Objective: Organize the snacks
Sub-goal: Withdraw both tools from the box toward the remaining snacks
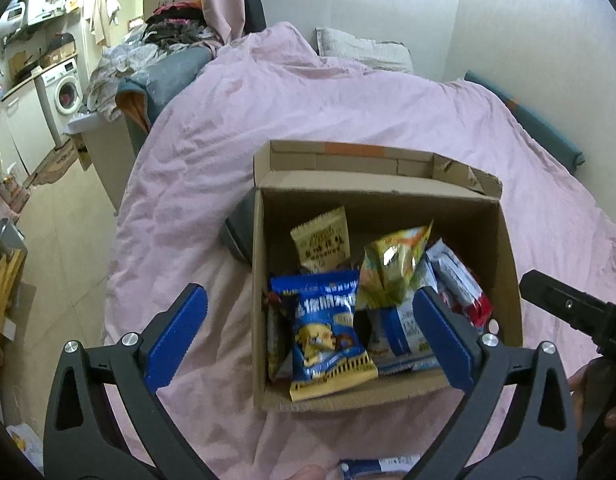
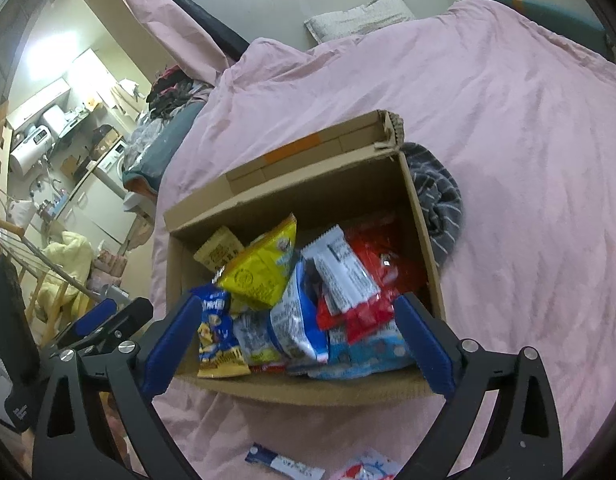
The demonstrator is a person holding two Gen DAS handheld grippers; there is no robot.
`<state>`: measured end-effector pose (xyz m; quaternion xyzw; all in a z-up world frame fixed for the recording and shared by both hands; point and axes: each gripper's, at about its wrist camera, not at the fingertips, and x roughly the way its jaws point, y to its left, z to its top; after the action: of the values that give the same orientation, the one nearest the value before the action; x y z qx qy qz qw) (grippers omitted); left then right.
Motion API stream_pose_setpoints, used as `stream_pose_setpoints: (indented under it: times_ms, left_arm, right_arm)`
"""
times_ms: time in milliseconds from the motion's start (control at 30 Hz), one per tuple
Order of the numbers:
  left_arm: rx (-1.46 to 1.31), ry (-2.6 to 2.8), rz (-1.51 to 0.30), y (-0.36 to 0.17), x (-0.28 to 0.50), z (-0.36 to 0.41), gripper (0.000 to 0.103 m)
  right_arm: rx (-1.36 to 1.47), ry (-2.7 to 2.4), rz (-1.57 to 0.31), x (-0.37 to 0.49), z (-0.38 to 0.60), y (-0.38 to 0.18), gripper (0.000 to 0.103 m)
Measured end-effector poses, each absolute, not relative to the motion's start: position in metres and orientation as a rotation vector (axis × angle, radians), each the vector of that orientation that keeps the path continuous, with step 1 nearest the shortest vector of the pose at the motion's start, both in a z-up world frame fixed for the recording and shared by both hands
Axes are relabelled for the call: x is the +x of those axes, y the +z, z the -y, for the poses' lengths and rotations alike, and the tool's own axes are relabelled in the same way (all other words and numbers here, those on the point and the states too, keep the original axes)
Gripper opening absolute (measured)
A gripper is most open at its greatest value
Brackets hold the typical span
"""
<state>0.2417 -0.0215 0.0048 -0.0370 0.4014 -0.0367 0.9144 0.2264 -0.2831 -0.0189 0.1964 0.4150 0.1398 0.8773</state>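
The work stands partway through: the cardboard box point(image 1: 387, 200) sits on the pink bedcover point(image 1: 212, 128) and already holds a heap of packets, while at least two more lie loose on the cover at the near edge of the right wrist view, a blue-and-white bar point(image 2: 284, 465) and a red-and-white packet point(image 2: 367, 469). Both tongs are spread wide and carry nothing. The left gripper point(image 1: 308, 338) hangs above the box's near left corner, the blue packet point(image 1: 327, 336) showing between its fingers. The right gripper point(image 2: 298, 344) hangs over the near wall of the box, with the yellow packet point(image 2: 260, 272) and the red packets point(image 2: 371, 276) beyond its tips. The step in hand appears to be a pause between deposits. The next move likely calls for drawing one gripper back toward the loose packets, lowering it flat to the soft cover, and closing on a thin edge. How many packets remain outside cannot be told, since the frame cuts them off.
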Motion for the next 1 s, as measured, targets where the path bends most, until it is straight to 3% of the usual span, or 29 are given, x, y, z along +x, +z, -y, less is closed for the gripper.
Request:
stream_pose_setpoints:
  times_ms: [567, 1000]
  left_arm:
    - [-0.135, -0.004, -0.955, -0.021, 0.186, 0.006, 0.101]
    - [-0.176, 0.006, -1.058, -0.046, 0.157, 0.000, 0.102]
  right_arm:
    - [0.466, 0.261, -0.944, 0.167, 0.291, -0.034, 0.099]
    - [0.521, 0.179, -1.200, 0.145, 0.301, -0.091, 0.099]
